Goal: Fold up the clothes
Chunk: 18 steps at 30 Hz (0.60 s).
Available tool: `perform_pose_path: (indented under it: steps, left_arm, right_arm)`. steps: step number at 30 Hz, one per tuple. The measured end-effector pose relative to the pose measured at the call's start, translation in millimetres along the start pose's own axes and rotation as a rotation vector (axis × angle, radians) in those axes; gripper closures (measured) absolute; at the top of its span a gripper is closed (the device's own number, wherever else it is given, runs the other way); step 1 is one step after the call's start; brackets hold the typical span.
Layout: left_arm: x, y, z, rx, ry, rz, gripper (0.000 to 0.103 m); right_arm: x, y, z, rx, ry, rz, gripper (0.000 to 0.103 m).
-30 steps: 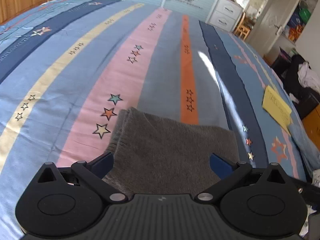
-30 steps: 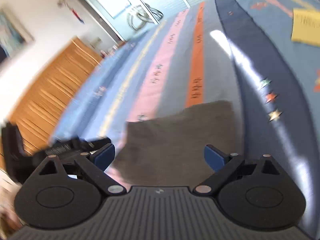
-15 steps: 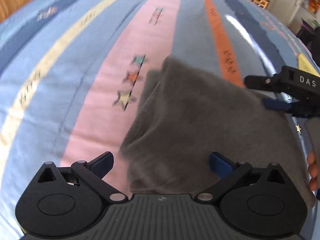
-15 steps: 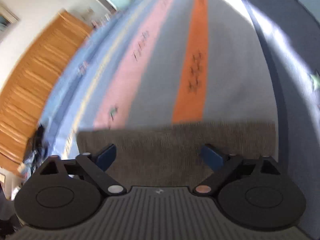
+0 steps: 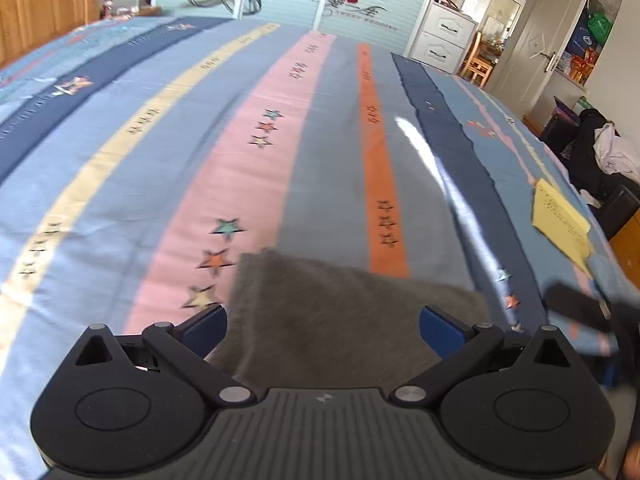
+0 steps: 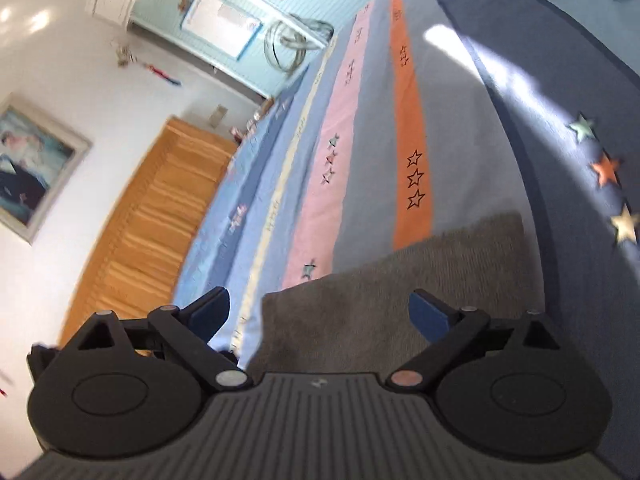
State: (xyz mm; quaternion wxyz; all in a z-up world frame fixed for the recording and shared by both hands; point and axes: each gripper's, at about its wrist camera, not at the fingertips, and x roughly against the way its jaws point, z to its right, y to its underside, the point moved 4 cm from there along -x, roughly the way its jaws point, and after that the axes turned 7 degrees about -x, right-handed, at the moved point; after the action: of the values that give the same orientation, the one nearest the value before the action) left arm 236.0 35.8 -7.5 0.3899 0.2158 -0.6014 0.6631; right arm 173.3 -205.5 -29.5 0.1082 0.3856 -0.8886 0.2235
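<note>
Now: left gripper (image 5: 322, 324) jaws spread wide, nothing between them, held low over the bed (image 5: 120, 184). Right gripper (image 6: 318, 310) likewise spread and empty, its camera rolled so the room tilts. Neither touches cloth, as far as the views show.

Directly ahead of and beneath both lies the garment (image 5: 340, 320), grey knit, folded into a compact rectangle, flat on the striped bedspread across the pink, grey and orange bands. Its far edge runs straight in the right view (image 6: 400, 292). Left edge shows stacked layers.

Judgement: folding looks done or nearly so; the empty grippers suggest a release, leaving the stack to settle on its own. Yellow paper (image 5: 560, 220) lies well apart to the right.
</note>
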Motion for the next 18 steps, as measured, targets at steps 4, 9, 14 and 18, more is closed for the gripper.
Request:
perform_pose_path:
  steps: [4, 9, 14, 18]
  left_arm:
    - [-57, -3, -2, -0.027, -0.059, -0.068, 0.001]
    - [-89, 25, -43, 0.095, -0.019, -0.12, 0.001]
    - [-73, 23, -39, 0.039, -0.035, -0.077, 0.003]
    - [-41, 15, -26, -0.018, -0.066, -0.001, 0.003]
  right_arm:
    - [1, 25, 9, -0.042, -0.055, -0.029, 0.0]
    - [-11, 49, 41, 0.043, 0.074, -0.126, 0.01]
    - [28, 47, 17, 0.06, -0.043, -0.068, 0.003]
    - [18, 61, 30, 0.068, 0.077, -0.151, 0.0]
